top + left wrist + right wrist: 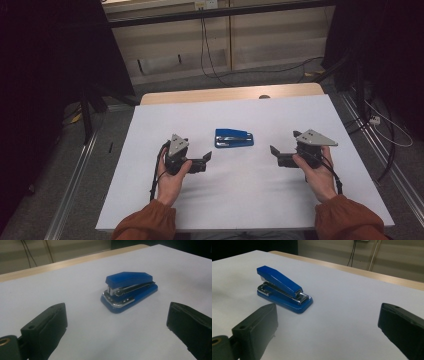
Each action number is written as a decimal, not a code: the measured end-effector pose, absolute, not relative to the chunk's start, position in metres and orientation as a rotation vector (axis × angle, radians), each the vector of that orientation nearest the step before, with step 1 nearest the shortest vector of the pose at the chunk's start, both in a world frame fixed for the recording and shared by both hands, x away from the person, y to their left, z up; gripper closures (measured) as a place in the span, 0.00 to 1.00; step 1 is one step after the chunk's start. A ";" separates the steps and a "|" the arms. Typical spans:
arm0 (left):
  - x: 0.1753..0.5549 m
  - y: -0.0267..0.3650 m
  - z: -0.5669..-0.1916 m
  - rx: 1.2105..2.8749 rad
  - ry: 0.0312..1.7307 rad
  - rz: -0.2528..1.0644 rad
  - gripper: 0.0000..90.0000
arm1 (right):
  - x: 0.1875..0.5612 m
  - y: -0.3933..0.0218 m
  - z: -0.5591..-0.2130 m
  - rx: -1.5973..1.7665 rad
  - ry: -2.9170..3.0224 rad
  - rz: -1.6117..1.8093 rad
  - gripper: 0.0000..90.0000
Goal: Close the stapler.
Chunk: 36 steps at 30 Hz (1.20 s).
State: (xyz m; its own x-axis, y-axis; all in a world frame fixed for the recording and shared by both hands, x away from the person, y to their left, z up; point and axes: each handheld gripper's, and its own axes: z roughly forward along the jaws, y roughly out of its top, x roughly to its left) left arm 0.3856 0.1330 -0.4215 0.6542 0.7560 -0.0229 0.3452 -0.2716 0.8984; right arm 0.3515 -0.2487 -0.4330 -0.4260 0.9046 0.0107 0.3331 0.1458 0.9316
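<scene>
A blue stapler with a chrome inner mechanism lies flat in the middle of the white table. My left gripper rests on the table to its left, jaws wide open and pointing at it. In the left gripper view the stapler lies a short way ahead, between and beyond the two black jaws. My right gripper sits to the stapler's right, also open and empty. In the right gripper view the stapler lies ahead, above the left jaw.
The table's far edge shows a bare wooden strip. Beyond it are a pale wall panel and hanging cables. Metal floor rails run along both sides of the table, and dark curtains stand at the left and right.
</scene>
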 end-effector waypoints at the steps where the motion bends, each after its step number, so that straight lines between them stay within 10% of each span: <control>1: 0.384 0.135 -0.422 1.872 0.878 0.512 0.04 | 0.350 -0.249 -0.433 1.187 1.851 1.274 0.03; 36: 0.328 0.202 -0.414 1.775 0.938 0.626 0.04 | 0.296 -0.284 -0.432 1.262 1.712 1.255 0.01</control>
